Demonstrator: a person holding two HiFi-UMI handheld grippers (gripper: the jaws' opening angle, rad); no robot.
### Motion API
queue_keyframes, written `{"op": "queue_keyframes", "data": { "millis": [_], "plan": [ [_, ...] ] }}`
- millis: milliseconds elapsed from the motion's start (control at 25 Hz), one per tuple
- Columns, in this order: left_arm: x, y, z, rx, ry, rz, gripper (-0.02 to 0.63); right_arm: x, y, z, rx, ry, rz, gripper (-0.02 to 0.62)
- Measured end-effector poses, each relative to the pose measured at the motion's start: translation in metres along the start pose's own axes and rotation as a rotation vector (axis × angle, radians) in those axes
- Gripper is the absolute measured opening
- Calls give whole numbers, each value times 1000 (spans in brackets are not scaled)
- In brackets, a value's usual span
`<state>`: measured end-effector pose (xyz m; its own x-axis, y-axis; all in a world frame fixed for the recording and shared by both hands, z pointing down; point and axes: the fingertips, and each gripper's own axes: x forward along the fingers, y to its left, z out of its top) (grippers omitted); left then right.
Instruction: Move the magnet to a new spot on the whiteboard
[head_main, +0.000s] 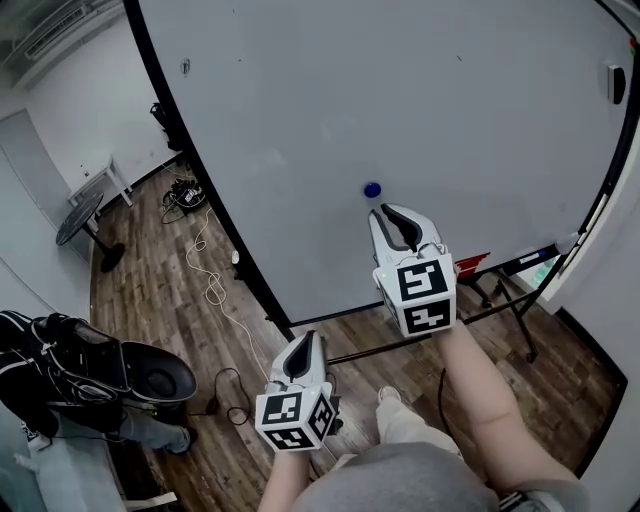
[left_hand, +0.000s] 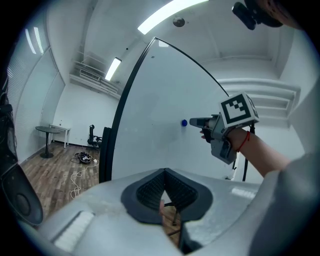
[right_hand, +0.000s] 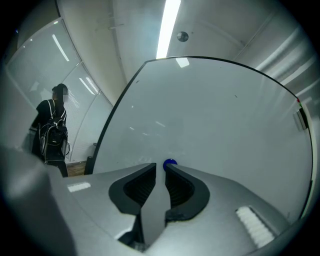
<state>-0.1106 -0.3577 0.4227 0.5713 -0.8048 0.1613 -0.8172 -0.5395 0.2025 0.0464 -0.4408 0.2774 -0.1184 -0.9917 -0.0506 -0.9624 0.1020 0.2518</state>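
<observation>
We face the whiteboard (head_main: 400, 100), which fills the far side. Our right gripper (head_main: 388, 212) sits near it, jaws slightly parted, grasping nothing. Our left gripper (head_main: 306, 342), nearer and left, is clenched empty. The blue magnet (head_main: 372, 189) clings to the board just beyond the right tips.

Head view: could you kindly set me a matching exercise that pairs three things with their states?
Things:
1. magnet
2. left gripper
3. right gripper

States:
A. jaws slightly apart, nothing between them, tips close to the whiteboard
B. blue, stuck on the board
C. jaws together, empty, held back from the board

Pairs: 1-B; 2-C; 3-A
</observation>
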Motion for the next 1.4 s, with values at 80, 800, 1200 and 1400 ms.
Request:
{"op": "queue_keyframes", "data": {
  "millis": [80, 800, 1200, 1400],
  "plan": [
    [4, 2, -1, -1, 1, 0, 3, 7, -2, -3, -2, 8, -6, 82],
    [23, 32, 3, -39, 16, 32, 3, 50, -17, -5, -37, 23, -92, 130],
    [22, 29, 0, -54, 15, 32, 3, 49, -17, -6, -46, 23, -122, 123],
    [12, 29, -3, -56, 18, 46, 3, 48, -17, -7, -22, 38, -98, 121]
  ]
}}
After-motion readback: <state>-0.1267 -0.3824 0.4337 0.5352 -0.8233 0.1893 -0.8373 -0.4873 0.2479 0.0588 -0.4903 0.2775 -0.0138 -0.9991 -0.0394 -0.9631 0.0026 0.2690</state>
